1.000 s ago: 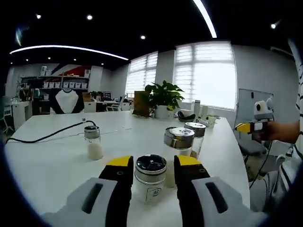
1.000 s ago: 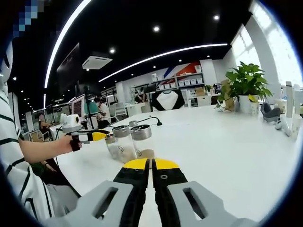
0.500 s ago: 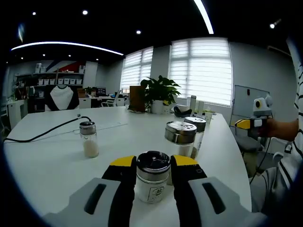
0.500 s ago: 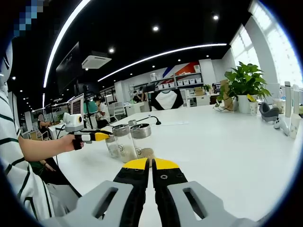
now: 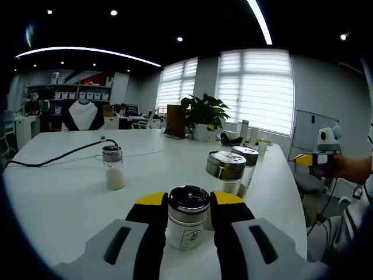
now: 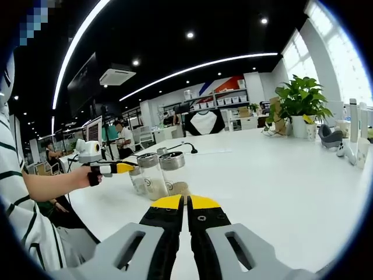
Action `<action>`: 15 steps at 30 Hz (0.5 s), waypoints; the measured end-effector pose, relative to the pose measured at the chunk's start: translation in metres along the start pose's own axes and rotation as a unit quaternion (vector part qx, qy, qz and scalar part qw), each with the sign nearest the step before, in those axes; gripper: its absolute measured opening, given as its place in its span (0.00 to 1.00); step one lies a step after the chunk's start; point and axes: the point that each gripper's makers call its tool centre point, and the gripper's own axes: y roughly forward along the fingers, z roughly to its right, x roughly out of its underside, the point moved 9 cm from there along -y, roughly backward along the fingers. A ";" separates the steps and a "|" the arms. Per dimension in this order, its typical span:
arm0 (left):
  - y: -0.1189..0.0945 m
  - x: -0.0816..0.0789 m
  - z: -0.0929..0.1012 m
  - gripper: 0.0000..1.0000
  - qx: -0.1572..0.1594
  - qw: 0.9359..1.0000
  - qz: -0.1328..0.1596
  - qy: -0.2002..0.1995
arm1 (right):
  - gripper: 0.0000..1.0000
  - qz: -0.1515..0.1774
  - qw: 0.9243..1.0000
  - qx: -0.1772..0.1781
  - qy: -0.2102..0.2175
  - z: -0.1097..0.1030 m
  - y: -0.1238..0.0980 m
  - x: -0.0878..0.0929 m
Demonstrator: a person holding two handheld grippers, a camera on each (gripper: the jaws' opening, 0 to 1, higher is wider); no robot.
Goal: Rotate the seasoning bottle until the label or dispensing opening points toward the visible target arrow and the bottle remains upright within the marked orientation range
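My left gripper [image 5: 190, 201] is shut on a seasoning bottle [image 5: 186, 224] that stands upright on the white table [image 5: 64, 198]. The bottle has a steel cap with a dark top, and a small label mark faces the camera. In the right gripper view that same left gripper [image 6: 123, 168] is held by a hand at the far left, with its yellow tips at the held bottle [image 6: 137, 179]. My right gripper [image 6: 186, 202] is shut on nothing, low over the table [image 6: 280, 186]. From the left gripper view, the right gripper [image 5: 304, 158] hangs off the table's right edge.
Two steel-capped jars [image 5: 224, 172] [image 5: 244, 160] stand just behind the held bottle. A small shaker of white powder [image 5: 113, 168] stands to the left, near a black cable [image 5: 58, 158]. A potted plant [image 5: 204, 116] and small items sit at the far edge.
The left jaws have drawn slightly closer around the bottle, and that view has shifted a little. The right gripper stays shut and still.
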 end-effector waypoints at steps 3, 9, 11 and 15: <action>0.000 0.001 0.002 0.30 -0.015 1.000 0.002 0.004 | 0.00 0.000 1.000 -0.001 0.000 -0.001 0.000 0.000; -0.001 0.003 0.007 0.30 -0.062 0.998 0.009 0.008 | 0.00 0.003 1.000 0.000 0.002 -0.001 -0.001 0.001; -0.003 0.004 0.009 0.30 -0.076 0.997 0.012 0.002 | 0.00 0.004 1.000 0.001 0.003 -0.001 -0.001 0.001; -0.005 0.006 0.016 0.30 -0.109 0.994 0.021 -0.002 | 0.00 0.006 1.000 0.004 0.008 0.000 -0.001 0.001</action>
